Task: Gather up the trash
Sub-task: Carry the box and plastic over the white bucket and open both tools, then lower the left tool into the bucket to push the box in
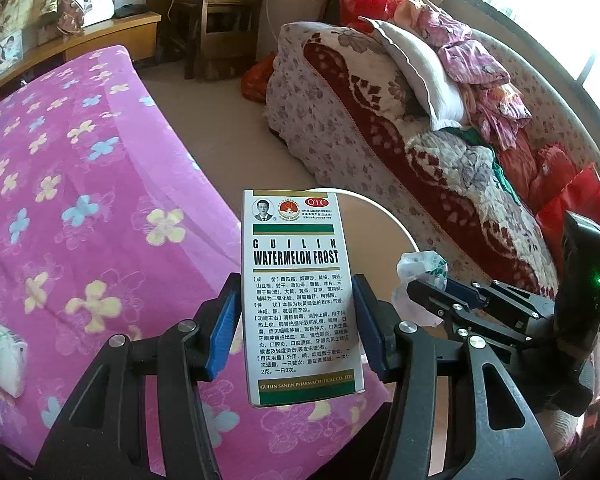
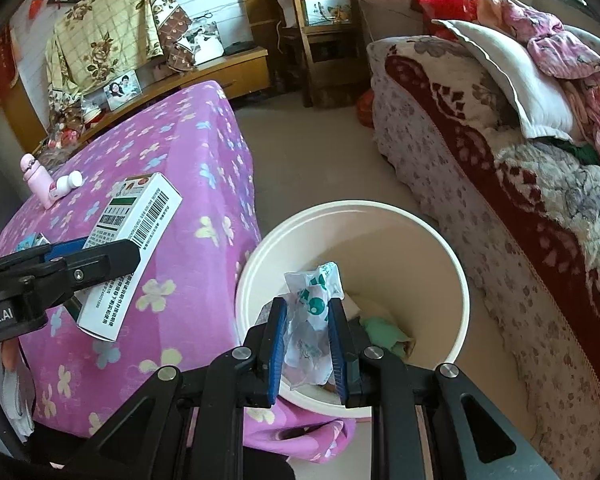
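Left wrist view shows the left gripper pinching a tall white-and-green cardboard medicine box printed "Guilin Watermelon Frost", its blue pads pressed against the two long side faces around the box's lower half. The box stands upright in the jaws, held in the air over the near right corner of the table draped in a pink flower-print cloth, with the rim of the cream round plastic waste bucket showing just behind it.

In the right wrist view, the right gripper is clamped on a crumpled white plastic wrapper with green print, held directly above the bucket opening. Some green and pale scraps already lie at the bucket's bottom. The bucket sits on the floor between the table and the floral-covered sofa on the right.

The box looks light and probably empty, so its thin card walls would likely cave under a hard squeeze; gripping across the narrow edges, as now, seems the stiffest hold. Its glossy faces may slip if the grip loosens. The wrapper is soft, nearly weightless film: it will deform rather than resist, and may cling to a pad on release.

On the far left of the table, well apart from both grippers, lie a small pink bottle and a white bottle; a green-and-white soft packet rests at the table's near left edge.
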`<state>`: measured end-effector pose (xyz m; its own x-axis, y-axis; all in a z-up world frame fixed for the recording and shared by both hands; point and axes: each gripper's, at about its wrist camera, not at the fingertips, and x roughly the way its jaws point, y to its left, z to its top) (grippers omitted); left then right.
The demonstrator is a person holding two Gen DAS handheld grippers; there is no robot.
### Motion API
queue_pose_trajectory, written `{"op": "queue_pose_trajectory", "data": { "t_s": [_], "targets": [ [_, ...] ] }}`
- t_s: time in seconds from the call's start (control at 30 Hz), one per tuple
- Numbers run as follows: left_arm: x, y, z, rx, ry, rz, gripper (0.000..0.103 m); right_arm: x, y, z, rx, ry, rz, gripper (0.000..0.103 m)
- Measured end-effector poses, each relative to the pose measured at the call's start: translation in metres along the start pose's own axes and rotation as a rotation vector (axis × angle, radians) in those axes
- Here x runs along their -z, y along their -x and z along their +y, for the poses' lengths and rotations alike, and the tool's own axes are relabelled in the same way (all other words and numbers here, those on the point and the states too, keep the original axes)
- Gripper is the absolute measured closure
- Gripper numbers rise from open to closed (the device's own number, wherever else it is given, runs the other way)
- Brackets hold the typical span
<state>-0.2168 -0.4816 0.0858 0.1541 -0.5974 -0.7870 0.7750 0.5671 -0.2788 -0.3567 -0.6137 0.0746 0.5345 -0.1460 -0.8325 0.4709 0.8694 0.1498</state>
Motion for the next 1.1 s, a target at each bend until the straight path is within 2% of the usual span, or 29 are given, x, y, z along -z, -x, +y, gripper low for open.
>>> {"op": "queue_pose_trajectory", "data": {
  "t_s": [0.27,0.37,0.5,0.7,0.93,1.1],
  "targets": [
    [-0.002,-0.008,-0.003,0.025,0.007,0.003,0.05,0.001,-0.007,-0.014,0.006,-0.043,0.01,0.082],
    [-0.003,-0.009,-0.002,0.051,0.015,0.01,0.05,0.002,-0.008,-0.018,0.009,-0.058,0.008,0.059],
    [-0.002,-0.012,-0.001,0.078,0.025,0.019,0.042,0.004,-0.008,-0.018,0.007,-0.063,0.009,0.059],
    [-0.001,-0.012,0.002,0.081,0.038,0.031,0.041,0.006,-0.011,-0.02,0.002,-0.082,0.02,0.059],
    [0.012,-0.006,0.008,0.015,0.002,0.044,0.042,0.006,-0.013,-0.02,0.002,-0.082,0.026,0.059],
    [0.026,-0.018,0.019,-0.004,0.01,0.108,0.042,0.008,-0.015,-0.02,0.001,-0.092,0.031,0.059]
  ]
}}
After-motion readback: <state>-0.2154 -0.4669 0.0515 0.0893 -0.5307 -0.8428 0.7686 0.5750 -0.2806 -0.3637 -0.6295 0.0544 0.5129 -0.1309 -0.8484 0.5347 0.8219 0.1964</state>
